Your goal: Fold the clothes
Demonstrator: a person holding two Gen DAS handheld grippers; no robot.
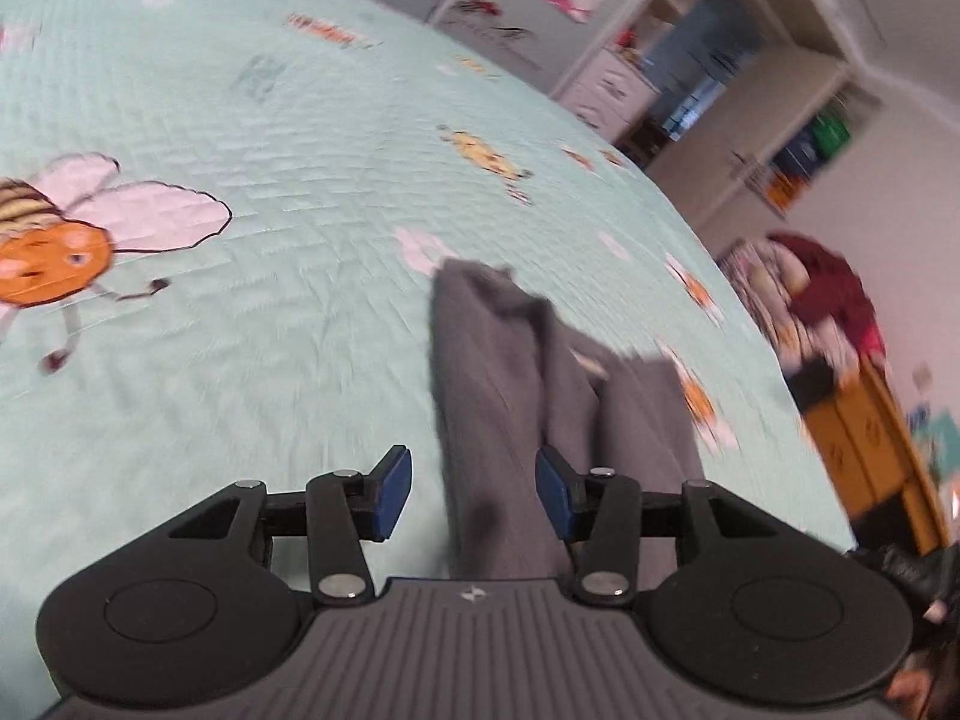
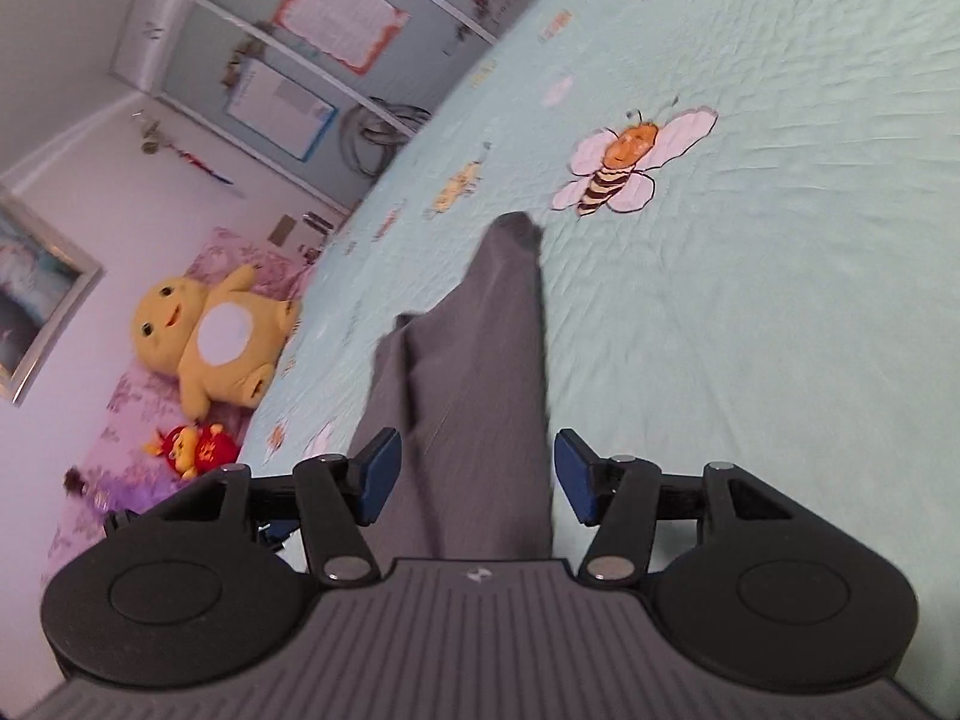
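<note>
A grey garment (image 1: 498, 372) lies in long bunched folds on a mint-green bee-print quilt (image 1: 240, 360). In the left wrist view it runs away from my left gripper (image 1: 474, 495), whose blue pads stand apart. The cloth lies between them, with a gap at the left pad (image 1: 393, 492). In the right wrist view the same grey garment (image 2: 480, 348) stretches forward as one narrow strip over the quilt (image 2: 750, 330). My right gripper (image 2: 477, 474) is open around its near end. The right pad (image 2: 576, 474) is clear of the cloth. Both views are motion-blurred.
White shelves (image 1: 708, 78) and a wooden cabinet (image 1: 864, 438) topped with a red plush heap (image 1: 828, 300) stand past the bed's right edge. A yellow plush toy (image 2: 204, 342) and a small red one (image 2: 198, 450) lie on a pink floral cover (image 2: 240, 252).
</note>
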